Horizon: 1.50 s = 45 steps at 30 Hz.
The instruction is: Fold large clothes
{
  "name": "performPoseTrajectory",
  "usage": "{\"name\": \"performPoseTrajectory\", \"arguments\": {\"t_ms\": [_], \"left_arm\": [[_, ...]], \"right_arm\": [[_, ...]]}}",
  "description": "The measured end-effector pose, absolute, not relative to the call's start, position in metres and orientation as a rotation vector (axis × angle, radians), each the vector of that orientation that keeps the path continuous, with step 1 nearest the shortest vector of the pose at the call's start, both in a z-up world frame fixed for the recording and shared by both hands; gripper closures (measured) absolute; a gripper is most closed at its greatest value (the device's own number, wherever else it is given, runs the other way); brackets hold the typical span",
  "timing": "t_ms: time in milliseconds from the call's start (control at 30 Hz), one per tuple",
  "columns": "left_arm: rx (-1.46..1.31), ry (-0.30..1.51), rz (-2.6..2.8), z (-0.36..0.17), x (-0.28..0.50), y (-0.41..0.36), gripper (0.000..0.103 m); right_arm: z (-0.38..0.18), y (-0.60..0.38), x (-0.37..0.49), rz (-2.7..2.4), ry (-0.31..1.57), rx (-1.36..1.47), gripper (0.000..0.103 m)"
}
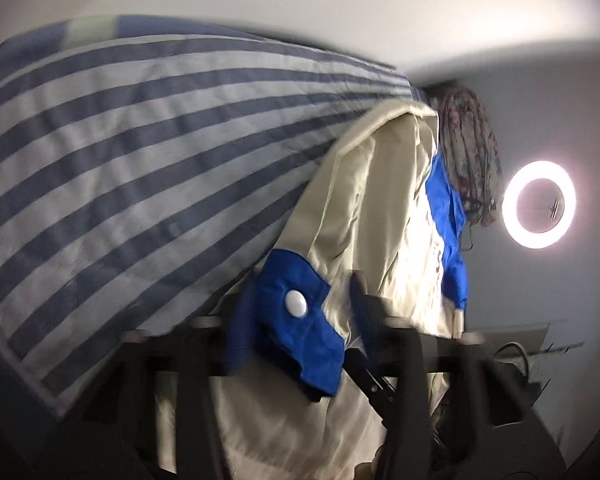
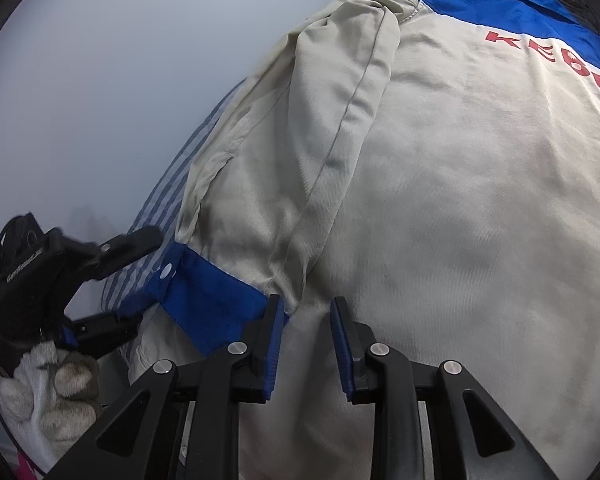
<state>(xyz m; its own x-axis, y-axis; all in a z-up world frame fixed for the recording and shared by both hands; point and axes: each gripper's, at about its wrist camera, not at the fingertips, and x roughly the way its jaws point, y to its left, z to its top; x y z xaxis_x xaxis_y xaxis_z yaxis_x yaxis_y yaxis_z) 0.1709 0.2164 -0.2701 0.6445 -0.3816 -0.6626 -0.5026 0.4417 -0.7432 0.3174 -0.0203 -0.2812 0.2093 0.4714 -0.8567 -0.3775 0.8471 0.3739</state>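
A large cream cotton work jacket [image 2: 440,208] with royal-blue cuffs, a blue shoulder yoke and red lettering on its back lies spread on a blue-and-white striped bed cover [image 1: 132,152], near the cover's edge. One sleeve is folded along the jacket's body. Its blue cuff [image 1: 296,316], fastened with a white snap button [image 1: 295,303], sits between the jaws of the left gripper [image 1: 296,320]. In the blurred left wrist view the two fingers stand close on either side of the cuff, but whether their pads press it cannot be told. A hand in a white knit glove [image 2: 48,392] carries that gripper. The right gripper [image 2: 304,316] has its blue-padded fingers partly spread, with cream fabric bunched between them at the base of the folded sleeve; a firm pinch cannot be told. A lit ring lamp [image 1: 539,204] glows by the grey wall.
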Motion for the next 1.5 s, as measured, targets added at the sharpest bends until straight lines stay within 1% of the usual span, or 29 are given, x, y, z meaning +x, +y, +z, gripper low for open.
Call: {"name": "performPoseTrajectory", "arguments": {"t_ms": [33, 167, 367, 500, 700, 767, 867, 933, 967, 1033, 1133, 1167, 1200, 1233, 1267, 1367, 1433, 1467, 1500], "left_arm": [[-1.129, 0.931, 0.072, -0.268, 0.176, 0.212, 0.089], [-1.026, 0.912, 0.052, -0.253, 0.178, 0.202, 0.094], [-0.883, 0.829, 0.081, -0.214, 0.175, 0.220, 0.095], [-0.788, 0.795, 0.095, -0.189, 0.178, 0.229, 0.095], [-0.627, 0.779, 0.055, -0.153, 0.177, 0.223, 0.095], [-0.574, 0.779, 0.040, -0.141, 0.175, 0.222, 0.095], [-0.505, 0.788, 0.032, -0.132, 0.176, 0.225, 0.095], [-0.451, 0.787, 0.020, -0.128, 0.172, 0.224, 0.095], [-0.429, 0.785, 0.015, -0.126, 0.171, 0.223, 0.095], [-0.390, 0.782, -0.007, -0.124, 0.163, 0.219, 0.095], [-0.336, 0.781, -0.046, -0.124, 0.154, 0.205, 0.095], [-0.321, 0.779, -0.060, -0.124, 0.150, 0.199, 0.095], [-0.309, 0.778, -0.067, -0.123, 0.151, 0.194, 0.095], [-0.288, 0.776, -0.077, -0.123, 0.148, 0.188, 0.095], [-0.272, 0.775, -0.086, -0.123, 0.149, 0.180, 0.095], [-0.213, 0.769, -0.115, -0.123, 0.143, 0.163, 0.095], [-0.184, 0.771, -0.130, -0.124, 0.142, 0.157, 0.095], [-0.181, 0.773, -0.134, -0.124, 0.142, 0.155, 0.095], [-0.181, 0.777, -0.142, -0.126, 0.140, 0.156, 0.095]], "right_arm": [[-0.281, -0.020, 0.317, 0.591, 1.225, 0.089, 0.077], [-0.280, -0.019, 0.317, 0.588, 1.228, 0.088, 0.077], [-0.260, -0.026, 0.318, 0.593, 1.174, 0.121, 0.077], [-0.243, -0.021, 0.328, 0.611, 1.093, 0.170, 0.077], [-0.254, 0.013, 0.374, 0.621, 1.063, 0.379, 0.077], [-0.267, 0.040, 0.391, 0.630, 1.094, 0.398, 0.076], [-0.294, 0.073, 0.403, 0.668, 1.228, 0.420, 0.076], [-0.289, 0.071, 0.400, 0.694, 1.237, 0.396, 0.076], [-0.281, 0.065, 0.397, 0.696, 1.214, 0.363, 0.068], [-0.259, 0.043, 0.398, 0.679, 1.156, 0.319, 0.059], [-0.224, 0.006, 0.419, 0.635, 1.088, 0.343, 0.058], [-0.212, -0.004, 0.431, 0.619, 1.069, 0.369, 0.054], [-0.200, -0.012, 0.443, 0.608, 1.049, 0.397, 0.044], [-0.192, -0.016, 0.453, 0.601, 1.035, 0.414, 0.037], [-0.184, -0.019, 0.464, 0.597, 1.023, 0.436, 0.024], [-0.169, -0.010, 0.499, 0.577, 1.000, 0.478, 0.024], [-0.173, 0.003, 0.517, 0.557, 1.022, 0.501, 0.028], [-0.177, 0.010, 0.526, 0.546, 1.046, 0.501, 0.034], [-0.183, 0.022, 0.535, 0.529, 1.071, 0.494, 0.036]]}}
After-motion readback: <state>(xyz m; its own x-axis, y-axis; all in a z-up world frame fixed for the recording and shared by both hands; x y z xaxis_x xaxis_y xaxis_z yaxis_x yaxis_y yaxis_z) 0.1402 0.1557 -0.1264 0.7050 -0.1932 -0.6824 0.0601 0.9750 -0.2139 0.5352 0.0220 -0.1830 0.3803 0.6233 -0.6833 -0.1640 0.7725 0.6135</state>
